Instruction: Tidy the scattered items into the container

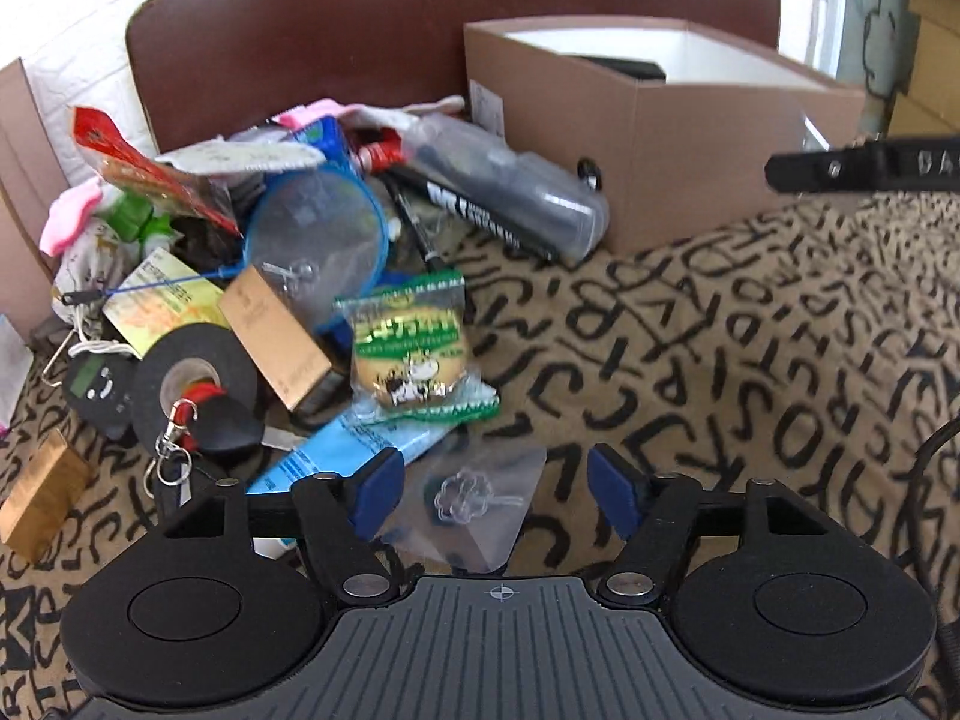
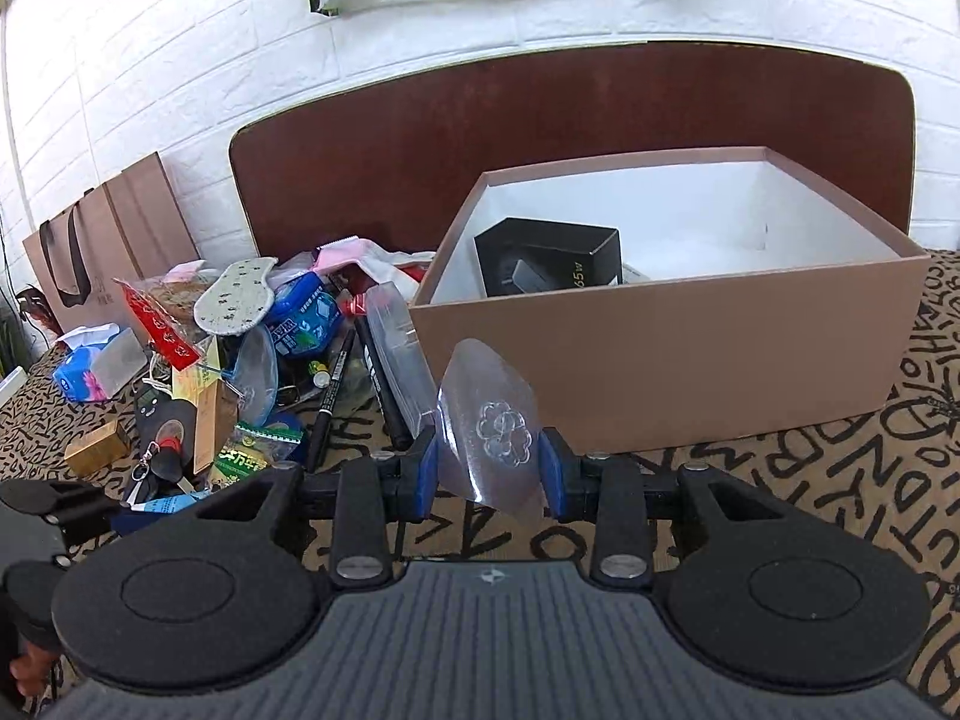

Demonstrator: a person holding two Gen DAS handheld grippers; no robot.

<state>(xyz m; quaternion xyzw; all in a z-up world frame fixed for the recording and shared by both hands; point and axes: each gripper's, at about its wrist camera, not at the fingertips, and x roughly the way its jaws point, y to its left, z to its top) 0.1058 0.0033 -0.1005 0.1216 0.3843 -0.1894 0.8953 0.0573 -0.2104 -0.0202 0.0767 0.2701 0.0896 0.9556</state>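
A brown box (image 1: 690, 180) with white inner walls stands on the patterned bedcover, and a black carton (image 2: 552, 258) lies inside it. My right gripper (image 2: 489, 468) is shut on a clear plastic packet (image 2: 498, 414) with a clover shape, held just in front of the box wall (image 2: 690, 360). A second clear clover packet (image 1: 468, 498) lies on the cover between the jaws of my open left gripper (image 1: 495, 492); its right pad stands clear of the packet. A pile sits left of the box: green snack packet (image 1: 414, 342), black tape roll (image 1: 192, 384), blue-rimmed disc (image 1: 318, 228), clear case (image 1: 510, 192).
A dark wooden headboard (image 2: 570, 120) and white brick wall stand behind the box. A brown paper bag (image 2: 108, 252) leans at the far left. A gold box (image 1: 42, 492), keys (image 1: 174, 450) and a blue packet (image 1: 348, 456) lie near my left gripper. A black cable (image 1: 924, 462) runs on the right.
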